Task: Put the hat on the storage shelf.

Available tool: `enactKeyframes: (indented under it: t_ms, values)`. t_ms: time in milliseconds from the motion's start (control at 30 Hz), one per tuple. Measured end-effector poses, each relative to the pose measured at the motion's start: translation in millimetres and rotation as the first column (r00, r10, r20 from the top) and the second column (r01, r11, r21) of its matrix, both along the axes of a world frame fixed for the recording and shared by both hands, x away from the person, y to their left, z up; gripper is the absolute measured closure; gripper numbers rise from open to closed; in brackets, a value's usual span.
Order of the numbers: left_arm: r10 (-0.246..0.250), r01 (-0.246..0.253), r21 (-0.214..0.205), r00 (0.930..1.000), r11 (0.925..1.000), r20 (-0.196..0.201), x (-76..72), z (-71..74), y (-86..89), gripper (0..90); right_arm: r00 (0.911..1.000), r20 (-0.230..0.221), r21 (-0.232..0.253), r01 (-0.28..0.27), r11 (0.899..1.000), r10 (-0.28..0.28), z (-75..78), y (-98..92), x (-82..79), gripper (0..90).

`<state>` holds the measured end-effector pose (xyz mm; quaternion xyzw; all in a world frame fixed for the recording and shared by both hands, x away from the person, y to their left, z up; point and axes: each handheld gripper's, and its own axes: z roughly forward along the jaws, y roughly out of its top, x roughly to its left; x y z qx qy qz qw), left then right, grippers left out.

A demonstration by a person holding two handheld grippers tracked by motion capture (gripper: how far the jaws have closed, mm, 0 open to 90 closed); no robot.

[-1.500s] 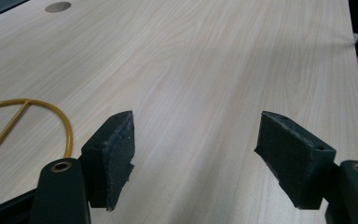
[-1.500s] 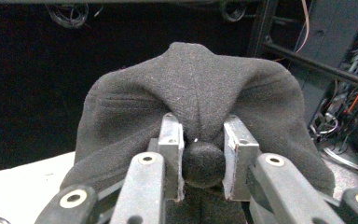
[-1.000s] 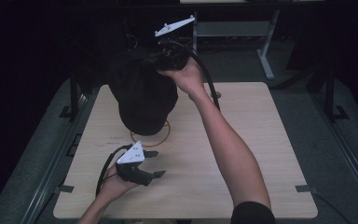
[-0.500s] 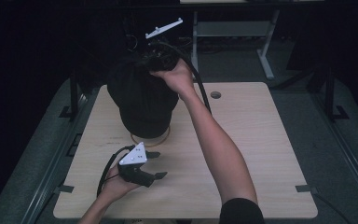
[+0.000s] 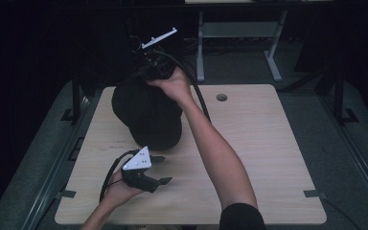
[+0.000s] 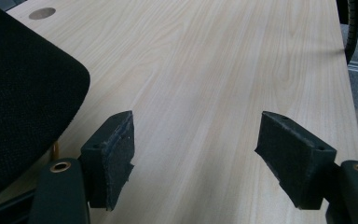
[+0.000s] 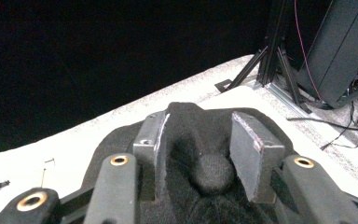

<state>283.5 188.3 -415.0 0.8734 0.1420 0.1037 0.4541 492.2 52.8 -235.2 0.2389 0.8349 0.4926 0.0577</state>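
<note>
A black cap (image 5: 146, 115) rests on the light wooden table (image 5: 268, 143), left of centre. My right gripper (image 5: 149, 73) is at the cap's far top, and a hand (image 5: 172, 84) holds it from behind. In the right gripper view its jaws have just been opening. They stand apart (image 7: 198, 130) around the cap's crown button (image 7: 212, 173) without pinching it. Near the front left, my left gripper (image 5: 163, 169) lies low over the table, open and with bare wood between its pads (image 6: 196, 149). The cap's brim (image 6: 23, 93) lies just to its left.
A round cable hole (image 5: 222, 97) sits in the table's far middle. Behind the table stand a grey desk frame (image 5: 273, 57) and dark equipment with cables (image 7: 345, 51). Tape tabs (image 5: 313, 193) mark the table's front corners.
My right hand has moved left and down with its gripper, and the cap has sunk with it. The right jaws have parted. The left gripper has kept still.
</note>
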Motion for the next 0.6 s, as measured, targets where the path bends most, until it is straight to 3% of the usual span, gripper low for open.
enactKeyframes:
  t_ms: [167,267,600]
  values:
    - [-0.003,0.003,-0.009,1.0,1.0,0.0,-1.0,-0.2,-1.3,27.1,1.0,0.002,0.025,-0.005,1.0,0.005,5.5,-4.4,-4.2,44.0]
    - [-0.003,0.003,-0.01,1.0,0.9999,0.001,-1.2,-0.5,-1.4,27.1,0.9999,0.014,0.038,-0.005,0.999,0.004,6.3,-8.4,-6.4,42.3]
    - [0.001,-0.002,-0.007,1.0,1.0,-0.001,-1.3,-1.6,-1.5,26.6,0.9998,0.015,0.092,0.01,0.996,-0.011,4.5,-50.2,-19.4,32.8]
